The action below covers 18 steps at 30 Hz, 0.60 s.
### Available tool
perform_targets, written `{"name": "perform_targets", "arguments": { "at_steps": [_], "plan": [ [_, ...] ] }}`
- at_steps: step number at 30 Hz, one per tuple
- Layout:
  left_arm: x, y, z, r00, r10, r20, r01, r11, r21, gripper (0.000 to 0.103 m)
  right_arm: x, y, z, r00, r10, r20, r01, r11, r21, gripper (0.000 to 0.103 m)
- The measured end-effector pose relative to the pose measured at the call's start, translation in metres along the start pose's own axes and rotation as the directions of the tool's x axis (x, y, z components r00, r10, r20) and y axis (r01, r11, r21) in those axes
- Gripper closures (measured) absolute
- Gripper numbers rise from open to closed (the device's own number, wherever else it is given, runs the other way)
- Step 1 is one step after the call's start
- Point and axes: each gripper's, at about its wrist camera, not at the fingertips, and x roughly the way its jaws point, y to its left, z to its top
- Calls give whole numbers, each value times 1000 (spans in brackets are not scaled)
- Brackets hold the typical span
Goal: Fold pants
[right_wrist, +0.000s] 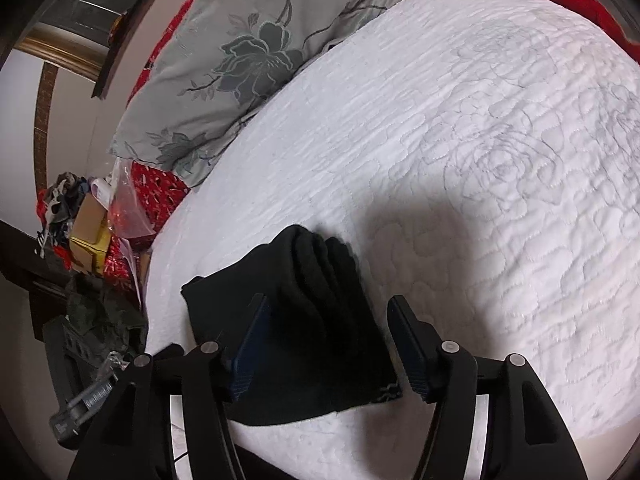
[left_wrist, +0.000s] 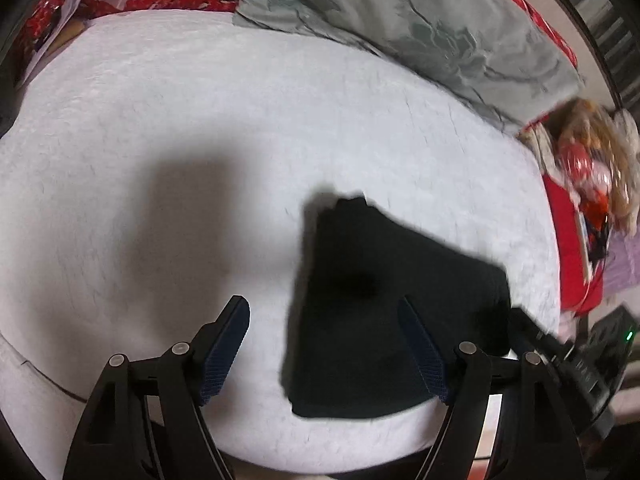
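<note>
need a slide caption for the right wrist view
Right tongs open above folded black pants on a white quilted bed, grey floral pillow behind.

Black pants [right_wrist: 316, 320] on white rose-quilted bedspread [right_wrist: 480, 140]; grey floral pillow [right_wrist: 256, 52]

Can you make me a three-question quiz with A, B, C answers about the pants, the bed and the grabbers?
1. Where do the pants lie?
A. on the white quilt
B. on the floor
C. on the grey pillow

2. What colour are the pants?
A. red
B. black
C. blue

3. How are the left gripper and the right gripper?
A. both open
B. both shut on the pants
C. one open, one shut

Answers:
1 A, the folded bundle rests on the quilt near its edge.
2 B, the cloth is black all over.
3 A, each pair of fingers stands wide apart, holding nothing.
</note>
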Motion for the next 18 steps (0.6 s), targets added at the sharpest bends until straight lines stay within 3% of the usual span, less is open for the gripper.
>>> {"name": "perform_targets", "arguments": {
  "at_steps": [5, 9, 10, 11, 13, 15, 18],
  "plan": [
    [11, -3, 21, 999, -26, -22, 25, 999, -34, 21, 17, 8, 10, 1000, -15, -8, 15, 999, -28, 38],
    [38, -14, 28, 998, 12, -66, -12, 1000, -1, 22, 26, 16, 14, 1000, -24, 18, 26, 997, -79, 39],
    [45, -17, 28, 997, 42, -67, -42, 999, 13, 23, 28, 18, 15, 999, -31, 23, 34, 995, -97, 45],
    [51, -19, 29, 996, 65, -63, -64, 998, 23, 23, 31, 20, 16, 999, -33, 22, 35, 992, -119, 61],
    [67, -24, 34, 991, 121, -62, -117, 992, 52, 23, 38, 21, 18, 999, -52, 13, 53, 989, -140, 68],
    [88, -23, 38, 984, 151, -96, -146, 988, 59, 19, 44, 19, 20, 997, -75, 12, 76, 986, -149, 68],
    [93, -21, 43, 983, 152, -104, -148, 988, 46, 17, 56, 5, 25, 997, -74, -15, 72, 993, -96, 59]
  ]
}}
